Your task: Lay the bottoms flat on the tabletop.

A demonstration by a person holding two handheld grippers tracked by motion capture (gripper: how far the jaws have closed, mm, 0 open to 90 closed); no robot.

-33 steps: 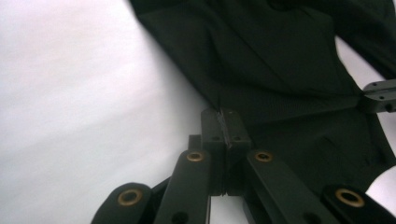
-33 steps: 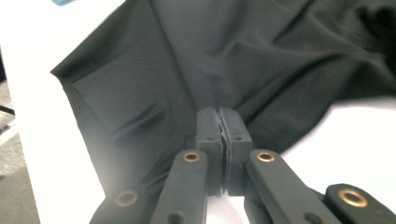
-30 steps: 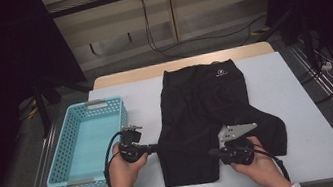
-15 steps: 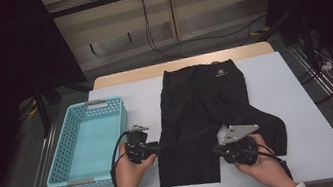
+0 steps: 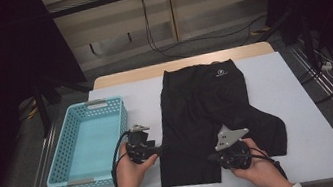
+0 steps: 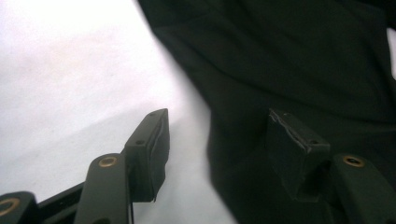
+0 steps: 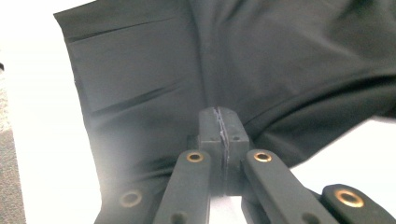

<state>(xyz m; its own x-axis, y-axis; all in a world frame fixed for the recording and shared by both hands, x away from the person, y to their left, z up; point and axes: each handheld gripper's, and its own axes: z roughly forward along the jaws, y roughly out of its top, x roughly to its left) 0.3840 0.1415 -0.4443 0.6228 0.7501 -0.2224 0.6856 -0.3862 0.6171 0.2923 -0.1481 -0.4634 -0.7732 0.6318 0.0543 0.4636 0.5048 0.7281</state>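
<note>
VIEW: right gripper view | GRIPPER: right gripper (image 7: 219, 122), jaws closed pad to pad, no fabric visibly between them | ITEM: black shorts (image 7: 261, 65) spread flat beyond jaws | SURFACE: white table (image 7: 42, 140), shorts' hem near left edge

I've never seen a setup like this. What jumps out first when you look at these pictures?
The black shorts spread flat across the middle of the white table catch the eye first. Left of them sits a light blue basket. At the near edge, two hands work the shorts' hem with black tools: the left gripper stands open over the cloth's edge, the right gripper is pinched shut.
</note>
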